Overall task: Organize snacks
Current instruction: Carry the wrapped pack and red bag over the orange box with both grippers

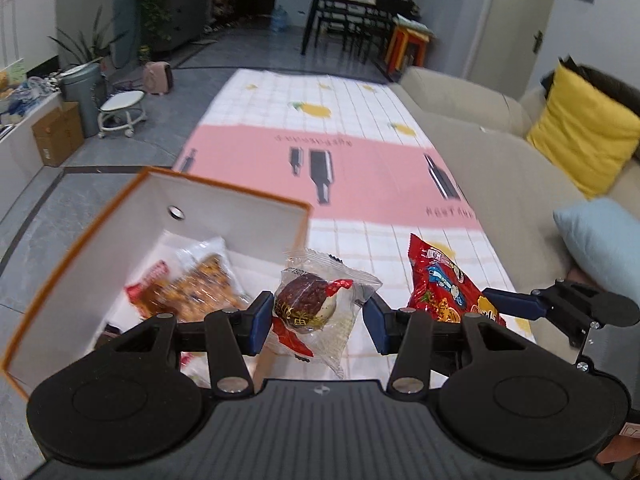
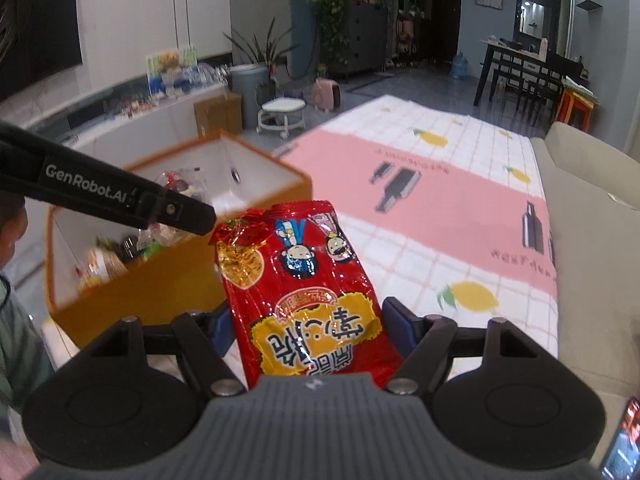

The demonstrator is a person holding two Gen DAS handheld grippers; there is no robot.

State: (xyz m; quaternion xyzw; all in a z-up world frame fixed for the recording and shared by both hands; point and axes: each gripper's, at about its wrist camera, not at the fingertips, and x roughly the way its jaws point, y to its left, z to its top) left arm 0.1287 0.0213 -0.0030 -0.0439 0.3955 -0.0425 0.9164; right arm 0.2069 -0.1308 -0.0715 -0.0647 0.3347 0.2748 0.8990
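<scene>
My left gripper [image 1: 318, 320] is shut on a clear-wrapped chocolate cake [image 1: 308, 304], held above the table beside the orange box [image 1: 224, 190]. The white-lined box holds several wrapped snacks [image 1: 200, 284]. My right gripper [image 2: 310, 324] is shut on a red snack bag [image 2: 304, 280], which sticks out forward between the blue pads. In the left wrist view that red snack bag [image 1: 440, 288] hangs to the right, with one of the right gripper's fingers [image 1: 516, 303] on it. In the right wrist view the left gripper's black body [image 2: 120, 196] crosses over the orange box [image 2: 160, 288].
A checked pink-and-white tablecloth [image 1: 360, 184] covers the long table. A beige sofa [image 1: 500, 168] with a yellow cushion [image 1: 584, 132] and a blue cushion [image 1: 600, 240] runs along the right. A phone [image 2: 624, 440] lies at lower right, and a person's green sleeve [image 2: 16, 340] shows at left.
</scene>
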